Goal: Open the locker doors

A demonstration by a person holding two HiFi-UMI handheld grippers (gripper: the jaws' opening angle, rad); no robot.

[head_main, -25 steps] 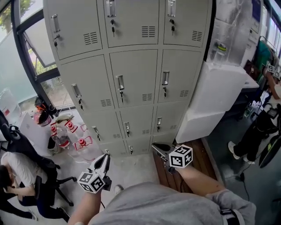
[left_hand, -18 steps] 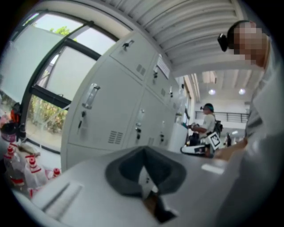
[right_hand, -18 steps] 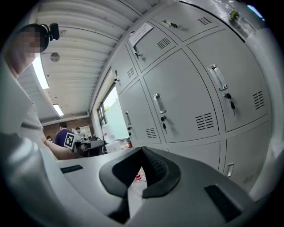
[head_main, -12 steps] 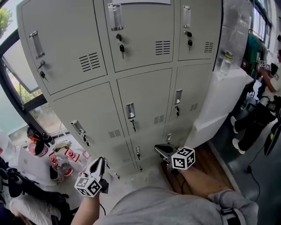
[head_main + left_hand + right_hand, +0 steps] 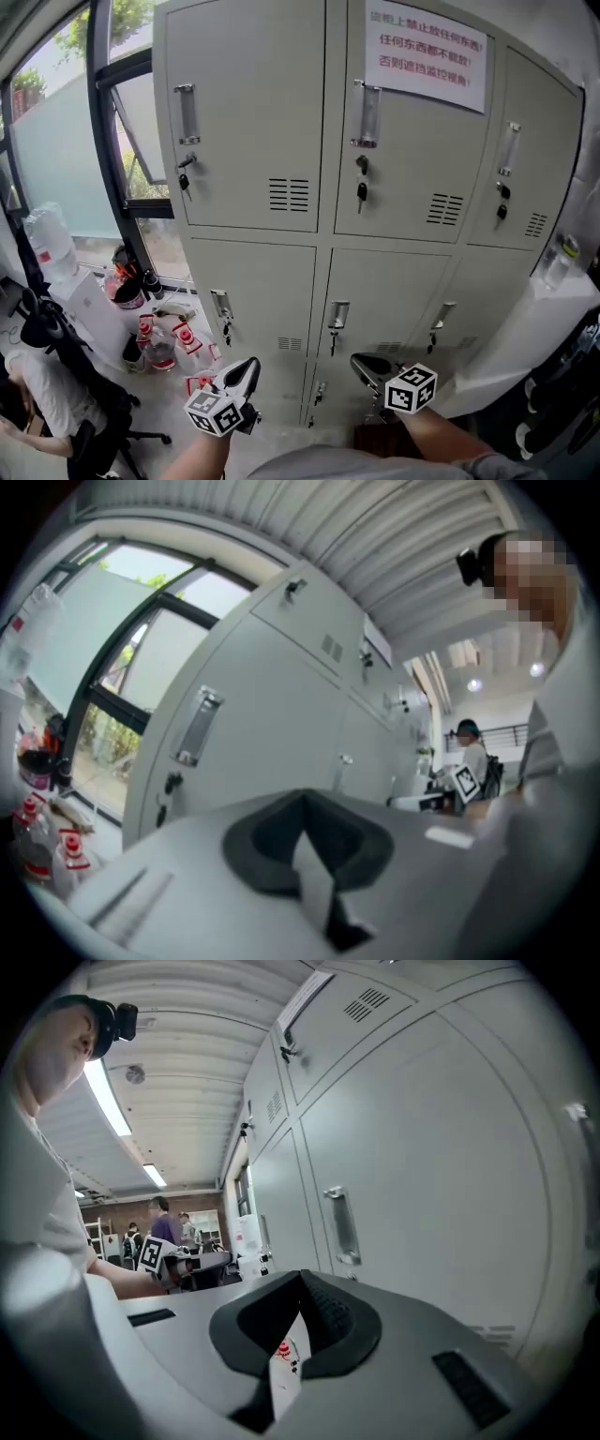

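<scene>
two grippers in view | left gripper [image 5: 249, 364]: fingers together | right gripper [image 5: 358, 360]: fingers together | locker doors [image 5: 253, 112]: closed, ahead of fingertips

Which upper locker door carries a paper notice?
The middle door: a white notice in red print at its top; left door and right door are bare.

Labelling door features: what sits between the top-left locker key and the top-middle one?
A louvred vent on the top-left door, right of the top-left key and left of the top-middle key; the head view shows it.
</scene>
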